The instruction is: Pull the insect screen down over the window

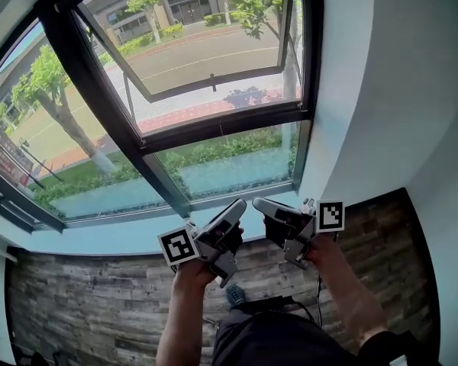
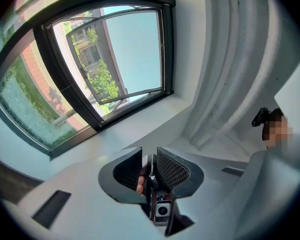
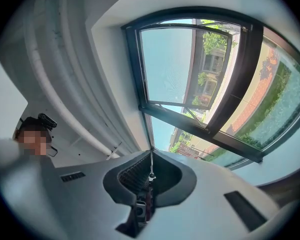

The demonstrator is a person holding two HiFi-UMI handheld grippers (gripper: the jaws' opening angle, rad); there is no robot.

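Observation:
The dark-framed window (image 1: 214, 124) fills the upper head view, and I see no screen drawn across its glass. A thin pull cord (image 3: 150, 163) with a small bead (image 3: 150, 175) hangs from the frame's middle rail down into my right gripper (image 3: 151, 154). That gripper is shut on the cord. In the head view the right gripper (image 1: 258, 204) and the left gripper (image 1: 240, 206) sit tip to tip just below the sill. In its own view, the left gripper (image 2: 149, 153) has its jaws a narrow slit apart with nothing held, and a fingertip shows behind them.
The upper sash (image 1: 206, 44) is swung open outward over a street and trees. A pale sill (image 1: 107, 239) runs under the window, with wood-pattern floor (image 1: 84, 303) below. A white wall (image 1: 382, 90) stands at the right. White curtain folds (image 2: 230, 59) hang beside the window.

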